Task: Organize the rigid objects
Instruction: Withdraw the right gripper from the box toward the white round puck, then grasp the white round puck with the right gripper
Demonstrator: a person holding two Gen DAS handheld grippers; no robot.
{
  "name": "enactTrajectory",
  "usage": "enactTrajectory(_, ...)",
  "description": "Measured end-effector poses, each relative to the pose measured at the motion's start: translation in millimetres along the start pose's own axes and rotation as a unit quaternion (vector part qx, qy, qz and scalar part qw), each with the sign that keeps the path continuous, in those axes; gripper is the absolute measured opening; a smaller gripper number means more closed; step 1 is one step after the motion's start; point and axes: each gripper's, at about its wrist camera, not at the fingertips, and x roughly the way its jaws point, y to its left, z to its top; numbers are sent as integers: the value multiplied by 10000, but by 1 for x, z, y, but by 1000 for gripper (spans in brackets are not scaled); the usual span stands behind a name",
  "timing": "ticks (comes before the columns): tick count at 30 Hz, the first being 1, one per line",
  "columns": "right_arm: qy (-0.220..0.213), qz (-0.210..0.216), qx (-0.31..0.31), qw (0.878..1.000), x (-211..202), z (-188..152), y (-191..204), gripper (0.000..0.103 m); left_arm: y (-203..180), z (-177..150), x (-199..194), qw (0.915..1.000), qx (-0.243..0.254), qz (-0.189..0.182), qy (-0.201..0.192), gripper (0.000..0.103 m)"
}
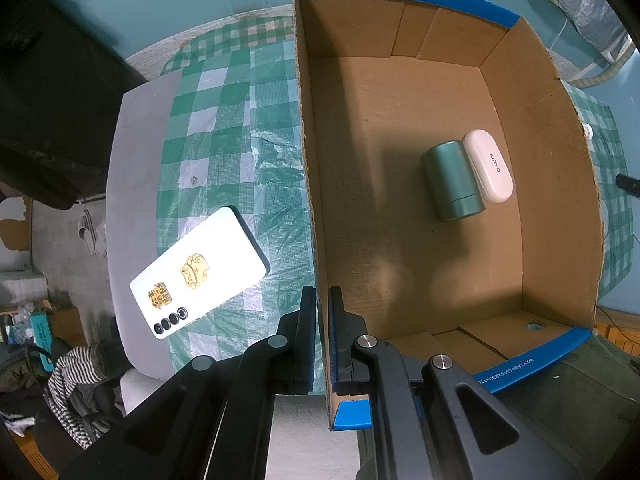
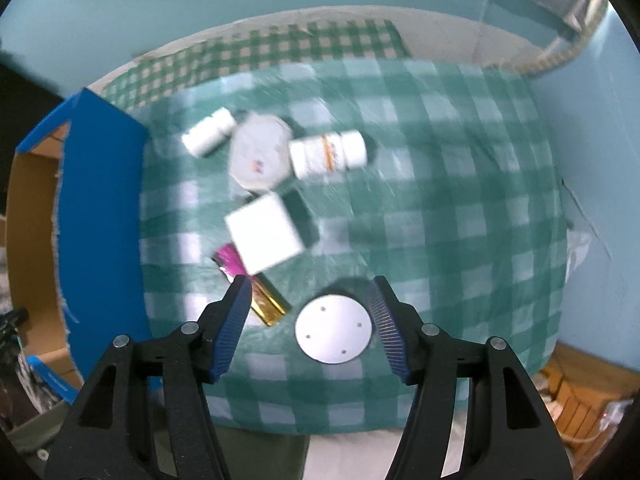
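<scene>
Corrugated cardboard, edged in blue tape, sits pinched between the jaws of the left gripper [image 1: 322,300]; the jaws are pressed onto the near end of the cardboard box's [image 1: 400,200] left wall, one finger outside, one inside. Just left of the jaws, outside the box, a white phone [image 1: 200,272] lies face down on the green checked tablecloth [image 1: 224,152], gold stickers and camera lenses showing. Right of the jaws and farther off, on the box floor, a green cylindrical canister [image 1: 452,180] lies on its side, touching a white Kinyo case [image 1: 490,166] on its far right side.

The right gripper [image 2: 310,308] has its jaws spread wide, holding nothing; a silver round disc [image 2: 334,329] lies flat on the cloth between the fingertips, closer to the right one. Beside the left fingertip lies a gold bar-shaped item [image 2: 269,305] with a pink end [image 2: 229,261]; the view is blurred, so its nature is uncertain. Beyond the jaws sits a white square box [image 2: 266,234], partly over the pink end; farther still, a white octagonal container [image 2: 260,152], flanked by a small white bottle [image 2: 208,132] on the left and a larger labelled white bottle [image 2: 328,154] on the right. Far left of the jaws stands the blue-sided carton [image 2: 104,216].
</scene>
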Motion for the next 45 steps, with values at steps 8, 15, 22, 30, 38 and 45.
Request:
enactTrajectory(8, 279, 73, 279, 9992, 32, -15, -18, 62, -2, 0, 0, 10000, 4, 18, 4, 5)
enactTrajectory(15, 400, 118, 428, 9982, 52, -22, -27, 62, -2, 0, -1, 10000, -4, 29, 11, 5)
enactTrajectory(22, 518, 117, 433, 9976, 68, -26, -30, 63, -2, -1, -1, 10000, -2, 38, 14, 5)
enactTrajectory(30, 382, 40, 339, 9987, 69, -31, -28, 63, -2, -1, -2, 10000, 21, 45, 15, 5)
enactTrajectory(38, 222, -83, 91, 9997, 58, -38, -8, 62, -3, 0, -3, 10000, 57, 52, 19, 5)
enactTrajectory(45, 40, -88, -261, 9996, 36, -26, 16, 62, -3, 0, -3, 10000, 51, 48, 15, 5)
